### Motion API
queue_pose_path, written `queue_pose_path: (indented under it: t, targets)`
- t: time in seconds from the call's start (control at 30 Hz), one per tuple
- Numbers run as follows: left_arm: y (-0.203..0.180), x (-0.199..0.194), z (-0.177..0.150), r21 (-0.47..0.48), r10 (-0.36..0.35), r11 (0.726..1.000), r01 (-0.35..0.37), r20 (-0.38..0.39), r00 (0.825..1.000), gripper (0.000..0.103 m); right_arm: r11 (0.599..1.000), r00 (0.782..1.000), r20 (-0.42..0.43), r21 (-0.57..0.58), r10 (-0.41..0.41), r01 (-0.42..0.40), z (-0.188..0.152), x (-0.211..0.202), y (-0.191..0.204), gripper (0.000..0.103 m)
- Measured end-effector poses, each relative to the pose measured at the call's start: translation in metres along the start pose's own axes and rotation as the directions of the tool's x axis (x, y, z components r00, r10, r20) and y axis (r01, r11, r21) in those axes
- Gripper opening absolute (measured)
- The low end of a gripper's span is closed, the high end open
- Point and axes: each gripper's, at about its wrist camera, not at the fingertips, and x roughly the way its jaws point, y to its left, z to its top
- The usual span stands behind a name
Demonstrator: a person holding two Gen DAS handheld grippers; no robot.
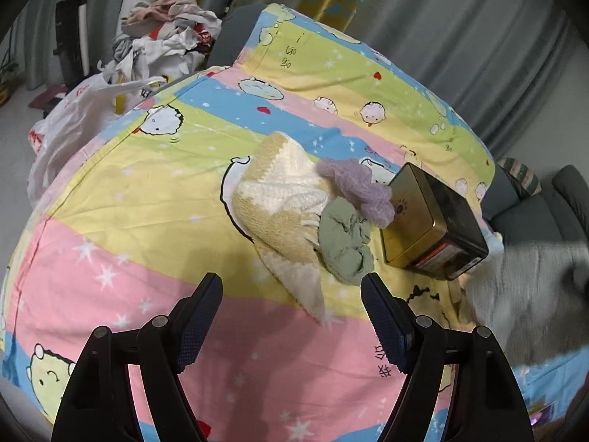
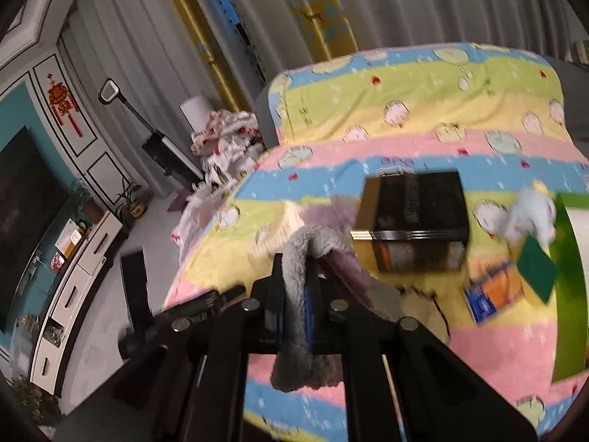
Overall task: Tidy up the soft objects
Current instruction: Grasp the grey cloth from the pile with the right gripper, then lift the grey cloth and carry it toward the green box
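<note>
On the striped cartoon bedspread [image 1: 147, 199] lies a small pile: a cream and tan knitted piece [image 1: 279, 199], a green cloth [image 1: 344, 245] and a lilac fuzzy piece [image 1: 357, 188], beside a gold and black tin box [image 1: 430, 221]. My left gripper [image 1: 291, 294] hovers open just short of the pile, nothing between its fingers. In the right wrist view my right gripper [image 2: 294, 280] is shut on a grey fluffy cloth [image 2: 296, 287] that hangs over its fingers, with the box [image 2: 412, 221] ahead. That grey cloth [image 1: 530, 294] shows blurred at the right of the left wrist view.
A heap of clothes [image 1: 165, 33] and white plastic bags [image 1: 73, 118] sit beyond the bed's left edge. To the right of the box lie a white plush toy [image 2: 530, 217], a green sponge [image 2: 535, 269], a blue-orange packet [image 2: 493, 294] and a green-rimmed container [image 2: 574, 287]. A TV cabinet [image 2: 73, 280] stands far left.
</note>
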Motion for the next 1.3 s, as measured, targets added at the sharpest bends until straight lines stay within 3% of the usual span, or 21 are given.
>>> queue_pose_path:
  t: [0.2,0.37,0.53,0.6,0.7,0.8,0.87,1.0,1.13,1.23,1.3]
  targets:
    - [-0.004,0.001,-0.002,-0.004,-0.043,0.999,0.043,-0.020,0.999,0.078,0.999,0.998,-0.058,-0.006,0.036,-0.036,-0.034,-0.012,-0.002,0.010]
    - [-0.012,0.009,-0.007,0.001,-0.069,0.998,0.069,-0.053,0.996,0.078,0.994,0.981,-0.180,0.094,0.079,-0.063,-0.051,0.043,-0.023,0.010]
    - [-0.033,0.020,-0.018,0.068,-0.079,0.994,0.086,-0.100,0.992,0.078,0.980,0.975,-0.216,0.199,0.045,-0.002,-0.056,0.094,-0.053,0.010]
    - [-0.042,0.026,-0.024,0.096,-0.077,0.991,0.089,-0.121,0.990,0.078,0.979,0.976,-0.217,0.194,-0.014,0.057,-0.053,0.108,-0.062,0.011]
    - [-0.053,0.034,-0.032,0.133,-0.090,0.985,0.113,-0.167,0.982,0.078,0.970,0.958,-0.271,0.188,-0.097,0.152,-0.055,0.123,-0.071,0.012]
    - [-0.064,0.039,-0.040,0.171,-0.107,0.975,0.144,-0.209,0.972,0.078,0.964,0.951,-0.305,0.234,-0.050,0.126,-0.058,0.126,-0.082,0.025]
    - [-0.068,0.039,-0.045,0.179,-0.112,0.972,0.154,-0.227,0.967,0.078,0.959,0.957,-0.286,0.256,-0.047,0.123,-0.059,0.117,-0.088,0.070]
    - [-0.071,0.031,-0.055,0.189,-0.145,0.963,0.194,-0.246,0.958,0.078,0.965,0.973,-0.217,0.230,-0.078,0.129,-0.052,0.091,-0.088,0.072]
    - [-0.074,0.022,-0.063,0.176,-0.175,0.958,0.225,-0.259,0.950,0.078,0.973,0.979,-0.202,0.225,0.002,0.044,-0.050,0.083,-0.080,0.078]
    - [-0.083,0.023,-0.072,0.185,-0.196,0.950,0.252,-0.273,0.942,0.078,0.982,0.969,-0.239,0.190,0.060,-0.014,-0.056,0.095,-0.067,0.081]
    - [-0.088,0.028,-0.078,0.200,-0.173,0.951,0.236,-0.288,0.942,0.078,0.984,0.961,-0.272,0.177,0.051,-0.002,-0.062,0.108,-0.063,0.081]
